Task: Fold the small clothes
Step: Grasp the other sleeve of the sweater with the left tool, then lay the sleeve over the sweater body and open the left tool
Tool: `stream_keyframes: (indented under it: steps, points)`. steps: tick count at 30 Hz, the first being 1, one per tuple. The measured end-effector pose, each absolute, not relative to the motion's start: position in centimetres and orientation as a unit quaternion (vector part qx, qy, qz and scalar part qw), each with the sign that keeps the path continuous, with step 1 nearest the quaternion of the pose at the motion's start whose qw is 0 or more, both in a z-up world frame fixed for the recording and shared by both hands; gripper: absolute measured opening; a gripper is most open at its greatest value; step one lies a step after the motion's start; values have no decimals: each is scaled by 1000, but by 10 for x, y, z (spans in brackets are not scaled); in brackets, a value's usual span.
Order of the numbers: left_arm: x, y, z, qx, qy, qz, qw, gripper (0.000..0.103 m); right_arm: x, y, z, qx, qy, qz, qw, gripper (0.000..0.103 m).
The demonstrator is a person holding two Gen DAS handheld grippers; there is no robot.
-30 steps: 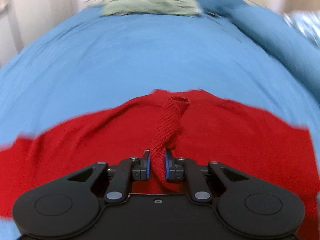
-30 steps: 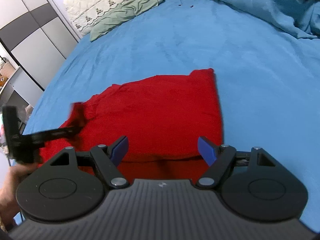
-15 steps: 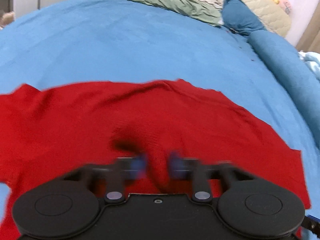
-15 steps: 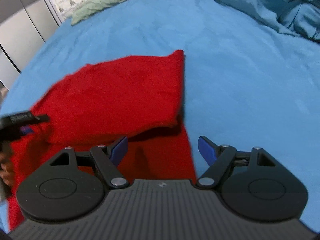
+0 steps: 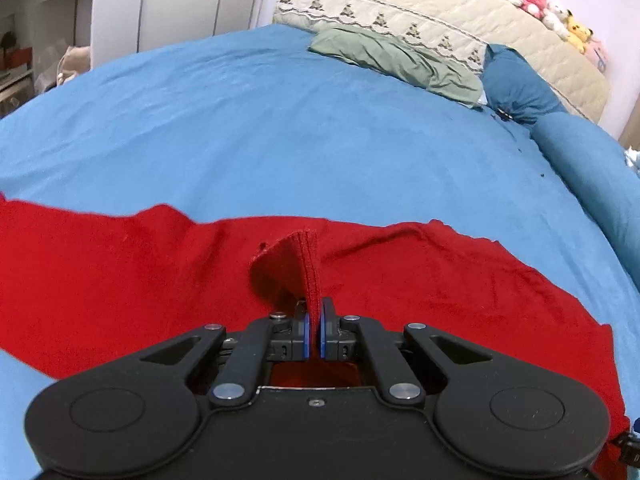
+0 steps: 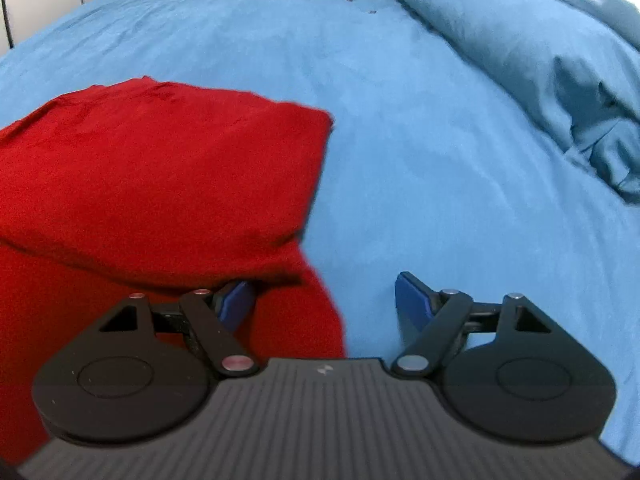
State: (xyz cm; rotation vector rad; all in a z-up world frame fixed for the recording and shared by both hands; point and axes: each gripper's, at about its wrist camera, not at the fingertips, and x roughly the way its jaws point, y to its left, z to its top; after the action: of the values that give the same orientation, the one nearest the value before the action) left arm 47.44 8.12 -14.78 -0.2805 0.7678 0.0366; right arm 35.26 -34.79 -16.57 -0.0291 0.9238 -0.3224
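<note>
A red knit garment (image 5: 120,276) lies spread on the blue bed sheet (image 5: 280,128). My left gripper (image 5: 314,320) is shut on a ribbed edge of the red garment, and a small flap of it stands up between the pads. In the right wrist view the same garment (image 6: 160,168) lies partly folded over itself at the left. My right gripper (image 6: 324,300) is open and empty, low over the garment's right edge, with its left fingertip (image 6: 236,300) over the red cloth and its right one over bare sheet.
A green pillow (image 5: 396,60), a dark blue pillow (image 5: 516,88) and a quilted headboard (image 5: 440,28) with plush toys stand at the far end. A rolled blue duvet (image 6: 520,60) runs along the right. White wardrobes (image 5: 180,0) stand at the left.
My left gripper has carried its pinched red edge across the garment, and the twisted cloth now shows as a short upright flap. My right gripper has moved right and lower, to the garment's right edge.
</note>
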Motion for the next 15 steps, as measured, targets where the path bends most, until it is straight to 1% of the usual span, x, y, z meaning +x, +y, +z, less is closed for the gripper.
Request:
stream_keyframes:
  steps: [2,4,5,6,7,8,10,11,13,14,15]
  points:
    - [472,81,-147,-142,373,18,917,4,350,-357,-163,-11,442,-187,877,92]
    - [469,81,-151,-139,382,18,914,6,345,-371,-163,22,451,-197,870,92]
    - [467,82,-153,-137,389,17,911,7,341,-376,-164,26,457,-212,863,93]
    - [468,85,-155,-137,395,17,908,11,337,-382,-167,32,461,-210,861,93]
    - [465,88,-158,-137,403,19,905,13,334,-384,-167,37,462,-205,862,93]
    - [462,92,-158,-138,410,22,901,17,332,-386,-166,39,463,-201,862,93]
    - [450,98,-153,-130,412,38,901,29,331,-386,-159,26,469,-190,862,93]
    - [442,99,-147,-117,410,50,903,37,331,-383,-153,17,470,-179,864,93]
    - [426,96,-131,-85,396,49,913,40,327,-374,-135,14,448,-138,883,95]
    - [422,93,-126,-71,389,37,918,45,327,-368,-127,22,435,-113,893,96]
    - [419,88,-120,-55,383,22,922,54,330,-361,-119,32,423,-84,902,99]
